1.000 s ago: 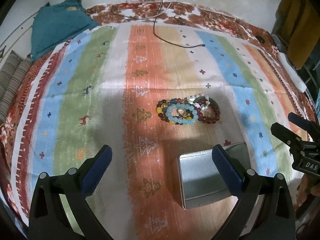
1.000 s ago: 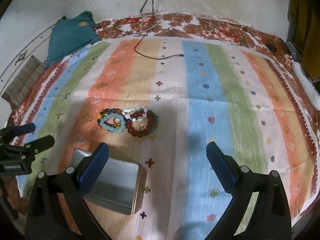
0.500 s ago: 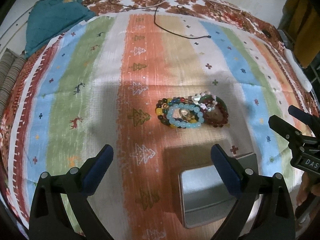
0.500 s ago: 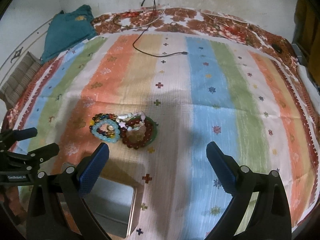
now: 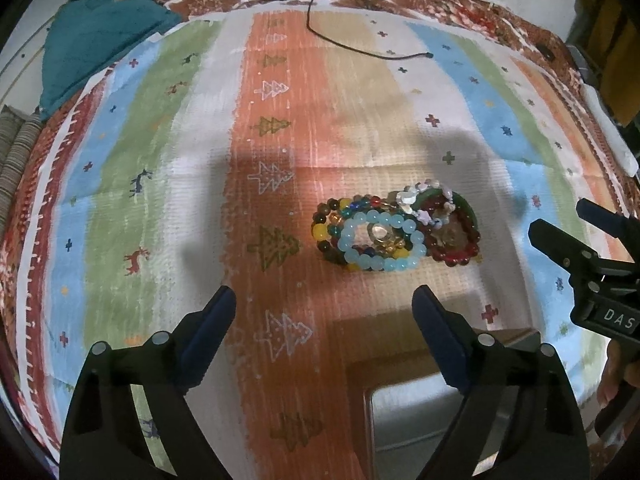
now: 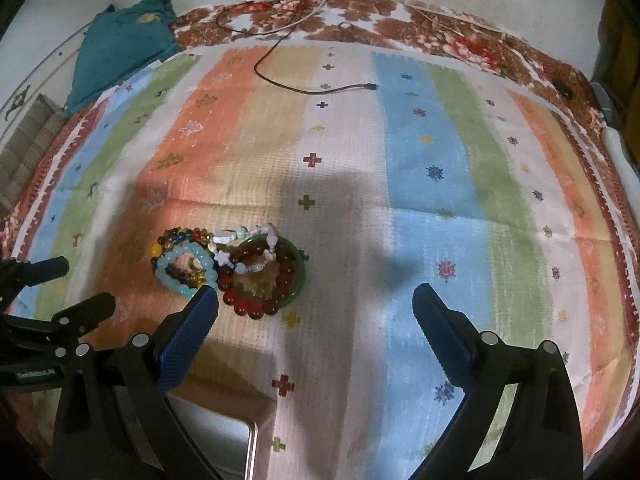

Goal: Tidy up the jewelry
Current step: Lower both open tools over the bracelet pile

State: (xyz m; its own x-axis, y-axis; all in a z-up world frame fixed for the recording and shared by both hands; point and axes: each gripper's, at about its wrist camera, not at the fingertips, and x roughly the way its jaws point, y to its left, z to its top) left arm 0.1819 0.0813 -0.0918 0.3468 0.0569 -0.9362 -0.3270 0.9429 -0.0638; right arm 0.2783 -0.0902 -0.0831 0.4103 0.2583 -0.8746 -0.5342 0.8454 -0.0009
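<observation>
Both claws hung above a striped cloth [image 5: 280,184] spread over what appeared to be a bed; no table was in view. The left claw [image 5: 324,322] stood wide apart with nothing between its blue pads, though its jaws had just been closing a little. The right claw [image 6: 316,316] was likewise spread wide and held nothing.

The jewelry lay in one heap of bead bracelets [image 5: 394,232] on the cloth, ahead of the left claw and slightly toward its right pad. In the right wrist view the same heap [image 6: 228,266] sat just beyond the left-hand pad, not between the pads. A pale blue bead bracelet [image 5: 378,246] rested on top at the near left of the heap; a dark red bead bracelet [image 6: 256,292] and a green bangle [image 6: 298,268] lay at the other end, overlapping.

A metal tin [image 5: 416,412], open-topped, sat on the cloth nearer than the heap and partly hidden behind the claws. Nothing could be seen inside the part that showed.

Judgement: the work stood at the approach stage, with no piece yet lifted. The next move would call for lowering one claw over a single bracelet, most readily the top pale blue one, then closing on its rim without dragging the tangled neighbours, and carrying it to the tin.
</observation>
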